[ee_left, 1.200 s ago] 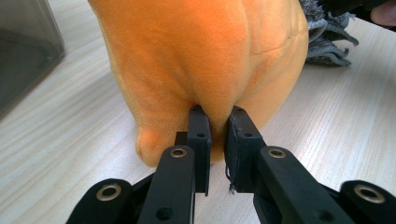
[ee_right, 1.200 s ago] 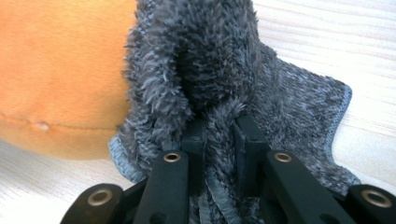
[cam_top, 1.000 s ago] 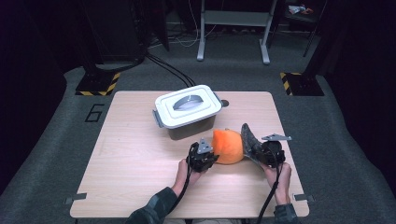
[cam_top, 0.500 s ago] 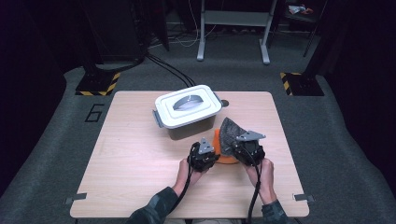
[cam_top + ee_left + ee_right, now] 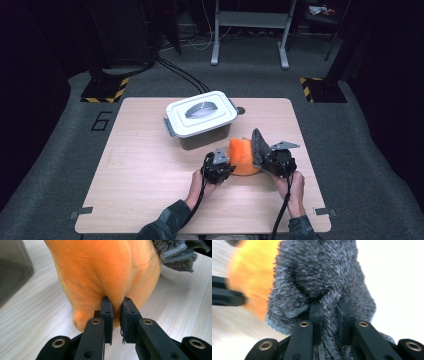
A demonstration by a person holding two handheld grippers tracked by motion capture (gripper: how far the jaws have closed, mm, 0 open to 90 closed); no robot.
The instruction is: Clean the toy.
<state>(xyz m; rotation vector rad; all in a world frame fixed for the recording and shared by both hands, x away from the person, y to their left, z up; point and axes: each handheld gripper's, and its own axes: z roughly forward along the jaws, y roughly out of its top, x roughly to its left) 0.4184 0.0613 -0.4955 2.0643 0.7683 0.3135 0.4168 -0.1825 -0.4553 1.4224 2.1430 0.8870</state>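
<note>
Orange cloth (image 5: 242, 156) sits on the tabletop (image 5: 145, 180) between the two hand-held grippers, just in front of a lidded box (image 5: 201, 120), seen from the high view. It bulges up in a soft mound. The left hand-held gripper (image 5: 220, 167) is at the mound's left side, held by a hand (image 5: 201, 184) that comes in from the near edge. The right hand-held gripper (image 5: 267, 159) is at the mound's right side, and a flap of grey cloth (image 5: 258, 145) stands up from it, leaning against the orange. The box has a white lid with a grey handle in the middle and stands toward the far side of the tabletop, its near corner close to the orange mound.

From the left gripper view, the left hand-held gripper (image 5: 116, 311) has its jaws pressed nearly together, pinching a fold of the orange cloth (image 5: 100, 272) low down near the wooden surface. A bit of grey cloth (image 5: 175, 255) shows at the upper right, and the dark wall of the box (image 5: 12, 270) at the left edge.

From the right gripper view, the right hand-held gripper (image 5: 329, 308) has its jaws squeezed onto a bunched strand of the fuzzy grey cloth (image 5: 319, 272), which rises thick above them. The orange cloth (image 5: 252, 280) is blurred behind it to the left.
</note>
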